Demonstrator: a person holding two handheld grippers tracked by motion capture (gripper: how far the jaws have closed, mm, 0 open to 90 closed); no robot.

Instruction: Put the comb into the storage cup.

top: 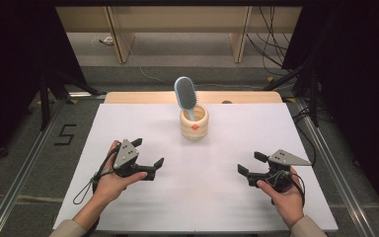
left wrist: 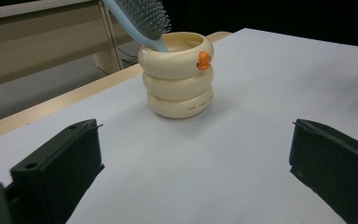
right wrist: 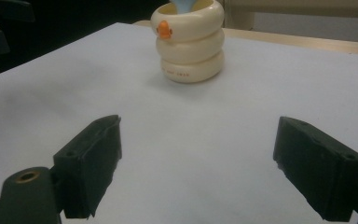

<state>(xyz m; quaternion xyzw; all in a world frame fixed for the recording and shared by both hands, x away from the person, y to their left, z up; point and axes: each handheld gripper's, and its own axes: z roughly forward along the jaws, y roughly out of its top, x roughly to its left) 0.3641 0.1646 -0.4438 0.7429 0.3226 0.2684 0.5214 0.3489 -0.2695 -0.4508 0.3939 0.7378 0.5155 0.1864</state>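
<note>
**Hairbrush standing in a duck-faced cup, both grippers spread wide and empty**

High view: a cream cup [top: 194, 123] shaped like three stacked rings stands toward the far middle of the white table [top: 143, 207]. A light-blue hairbrush [top: 186, 94] stands in it handle-down, its bristled head rising above the rim and leaning a little to the left. The handle's lower part is hidden inside the cup. An orange mark shows on the cup's near side. The left gripper [top: 148, 153] is held in the left hand [top: 109, 181] near the front left of the table, its jaws spread wide with nothing between them. The right gripper [top: 251, 164] is held in the right hand [top: 286, 197] at the front right, jaws likewise wide and empty. Both are well apart from the cup.

Left gripper view: the cup [left wrist: 179, 77] sits ahead between the two black jaws, with an orange beak on its top ring and a line of small print on the bottom ring, too small to read. The hairbrush [left wrist: 144, 18] leans out of the cup to the upper left; its head is cut off by the top edge.

Right gripper view: the cup [right wrist: 190, 42] stands ahead, beak facing left. Just a bit of the blue hairbrush [right wrist: 185, 5] shows at the rim, the rest cut off above. Small print on the bottom ring is illegible.
</note>
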